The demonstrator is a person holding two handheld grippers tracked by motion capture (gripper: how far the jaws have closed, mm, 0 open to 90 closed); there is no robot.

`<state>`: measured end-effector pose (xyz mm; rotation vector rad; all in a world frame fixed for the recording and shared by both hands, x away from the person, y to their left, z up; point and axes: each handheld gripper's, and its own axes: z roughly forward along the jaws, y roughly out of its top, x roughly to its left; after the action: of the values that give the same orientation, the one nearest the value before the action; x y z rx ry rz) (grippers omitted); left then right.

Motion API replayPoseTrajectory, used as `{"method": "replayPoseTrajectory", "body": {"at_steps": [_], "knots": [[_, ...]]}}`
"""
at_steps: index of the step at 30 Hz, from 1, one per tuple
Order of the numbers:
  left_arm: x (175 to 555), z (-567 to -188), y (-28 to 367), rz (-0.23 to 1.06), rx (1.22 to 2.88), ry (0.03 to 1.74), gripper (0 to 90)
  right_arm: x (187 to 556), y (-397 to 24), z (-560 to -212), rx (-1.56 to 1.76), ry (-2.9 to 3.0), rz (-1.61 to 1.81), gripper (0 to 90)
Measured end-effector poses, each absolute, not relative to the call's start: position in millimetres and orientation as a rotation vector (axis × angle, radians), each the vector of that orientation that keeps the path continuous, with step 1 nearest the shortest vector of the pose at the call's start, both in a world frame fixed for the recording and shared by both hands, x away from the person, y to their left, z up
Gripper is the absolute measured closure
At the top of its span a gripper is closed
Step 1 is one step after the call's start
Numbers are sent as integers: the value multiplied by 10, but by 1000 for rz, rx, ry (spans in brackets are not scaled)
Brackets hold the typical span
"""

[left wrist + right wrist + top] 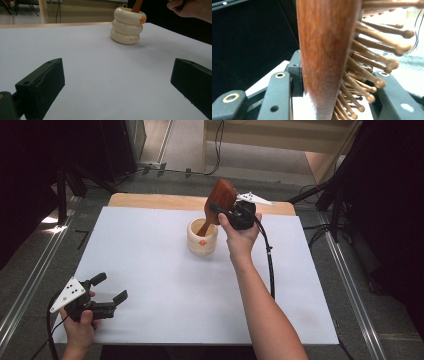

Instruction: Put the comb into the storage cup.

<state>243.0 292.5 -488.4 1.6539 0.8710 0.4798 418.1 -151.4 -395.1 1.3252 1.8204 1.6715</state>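
A wooden hairbrush [219, 200] with wooden bristle pins stands tilted, its handle down inside a cream ribbed holder [202, 238] with an orange dot, at the far middle of the white mat. My right gripper [220, 212] is shut on the brush head; in the right gripper view the brush [325, 50] sits between the jaws, its pins [372, 62] against the right jaw. My left gripper [111, 289] rests open near the front left corner of the mat, with nothing between its jaws. In the left gripper view the holder [128, 26] stands well beyond the gripper [117, 82].
A white mat [160, 285] covers a wooden table whose far edge [150, 200] shows. Dark stands, cables and metal floor rails surround the table. A cable [270, 265] trails from the right gripper across the mat.
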Motion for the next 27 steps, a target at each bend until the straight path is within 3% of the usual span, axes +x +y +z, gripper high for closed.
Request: {"method": "replayPoseTrajectory", "body": {"at_steps": [27], "knots": [[2427, -4881, 2933, 471, 1651, 865, 0, 4205, -1464, -4334, 1415, 1769, 1663, 521]]}}
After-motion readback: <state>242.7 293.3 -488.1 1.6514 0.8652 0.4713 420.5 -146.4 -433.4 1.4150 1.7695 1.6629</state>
